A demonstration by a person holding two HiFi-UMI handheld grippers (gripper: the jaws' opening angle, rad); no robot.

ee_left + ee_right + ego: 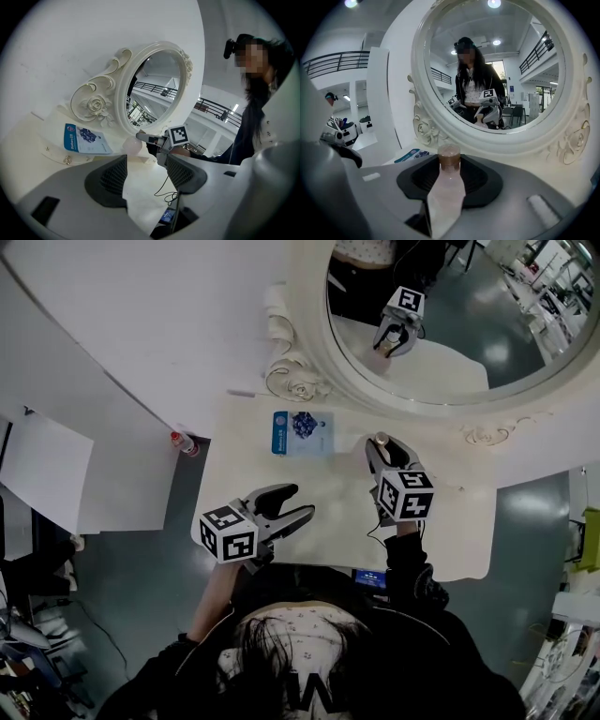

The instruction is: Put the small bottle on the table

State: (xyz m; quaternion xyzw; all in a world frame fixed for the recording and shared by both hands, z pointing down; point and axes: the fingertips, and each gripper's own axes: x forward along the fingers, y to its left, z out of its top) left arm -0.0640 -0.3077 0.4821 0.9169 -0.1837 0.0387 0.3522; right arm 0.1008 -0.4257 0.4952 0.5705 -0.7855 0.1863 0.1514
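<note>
Big white oval mirror with carved roses (309, 334) stands at the back, and a flat blue-and-white packet (302, 432) lies just beside its frame. A small lit-screen phone (369, 578) sits well apart.

We see a pale pink small bottle (444, 197) with a brown, speckled cap, a cream table (328, 531), a white mirror frame (309, 381) (carved with roses), a blue-and-white packet (302, 432), and black-and-white square markers on the left gripper (298, 503) and right gripper (382, 448).
</note>
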